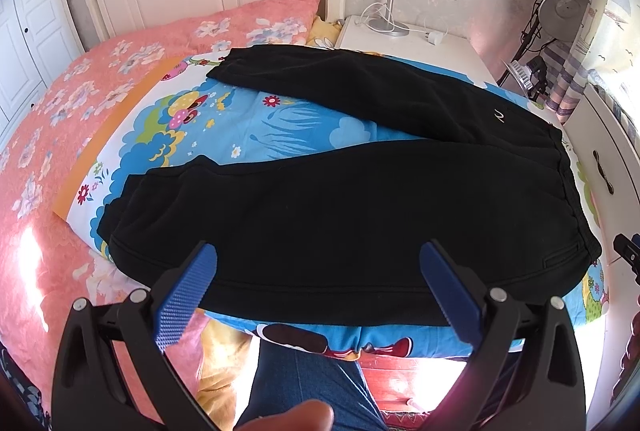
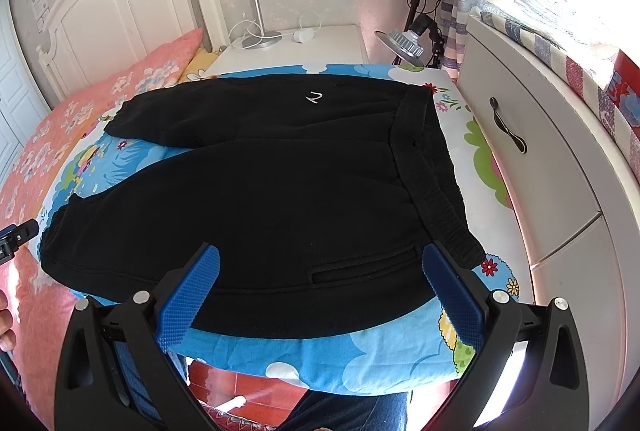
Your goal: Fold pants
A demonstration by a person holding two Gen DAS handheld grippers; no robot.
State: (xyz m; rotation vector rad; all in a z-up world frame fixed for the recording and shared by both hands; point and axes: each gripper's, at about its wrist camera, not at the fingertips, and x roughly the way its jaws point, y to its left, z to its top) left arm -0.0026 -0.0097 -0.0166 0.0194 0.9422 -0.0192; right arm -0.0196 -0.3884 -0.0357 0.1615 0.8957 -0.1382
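Left gripper (image 1: 319, 255) wide, right gripper (image 2: 320, 257) wide, black pants (image 2: 260, 191) spread flat, white drawer cabinet (image 2: 540, 171) beside

Left gripper (image 1: 318, 255): black plastic frame, two fingers with blue knurled pads (image 1: 184, 299), silver round screws at the pivots. Right gripper (image 2: 320, 257): identical build. Bare skin of a finger (image 1: 292, 417) at bottom edge.

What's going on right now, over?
Left gripper open, right gripper open, both empty. Black pants spread flat on the bed, legs apart, unfolded. Nothing in the way.
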